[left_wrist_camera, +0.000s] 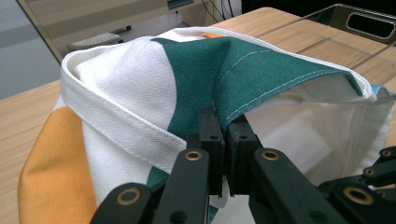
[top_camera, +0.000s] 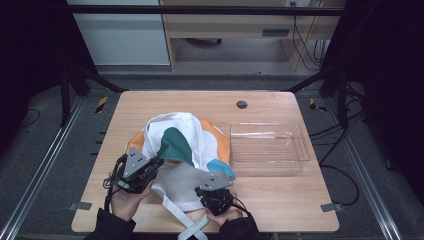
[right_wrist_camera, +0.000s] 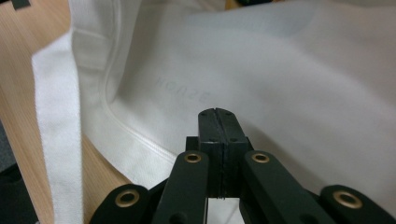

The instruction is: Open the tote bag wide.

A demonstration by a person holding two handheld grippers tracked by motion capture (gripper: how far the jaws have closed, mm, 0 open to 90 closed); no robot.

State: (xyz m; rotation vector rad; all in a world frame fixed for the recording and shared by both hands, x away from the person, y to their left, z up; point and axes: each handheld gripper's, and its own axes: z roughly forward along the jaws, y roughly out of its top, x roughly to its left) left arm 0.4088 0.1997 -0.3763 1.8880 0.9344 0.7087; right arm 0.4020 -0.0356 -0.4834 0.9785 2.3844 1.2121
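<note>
High view: a cloth bag [top_camera: 182, 150], white with green, orange and blue patches, lies crumpled on the wooden worktop [top_camera: 150, 107], slightly toward 7 o'clock of centre. A clear plastic tray [top_camera: 270, 148] sits just beside it at 3 o'clock. The left claw [top_camera: 156, 164] meets the bag's green edge; the right claw [top_camera: 216, 192] rests over the white fabric at 5 o'clock of the bag. A white strap [top_camera: 175, 210] trails off toward 6 o'clock.

Left gripper view: the left claw [left_wrist_camera: 225, 135] is clamped on the bag's [left_wrist_camera: 140, 84] stitched green hem, lifting it.

Right gripper view: the right claw [right_wrist_camera: 217, 126] is fully closed, jaws meeting with nothing between them, above the bag's white panel [right_wrist_camera: 280, 79]; the strap [right_wrist_camera: 58, 130] lies at 9 o'clock.
</note>
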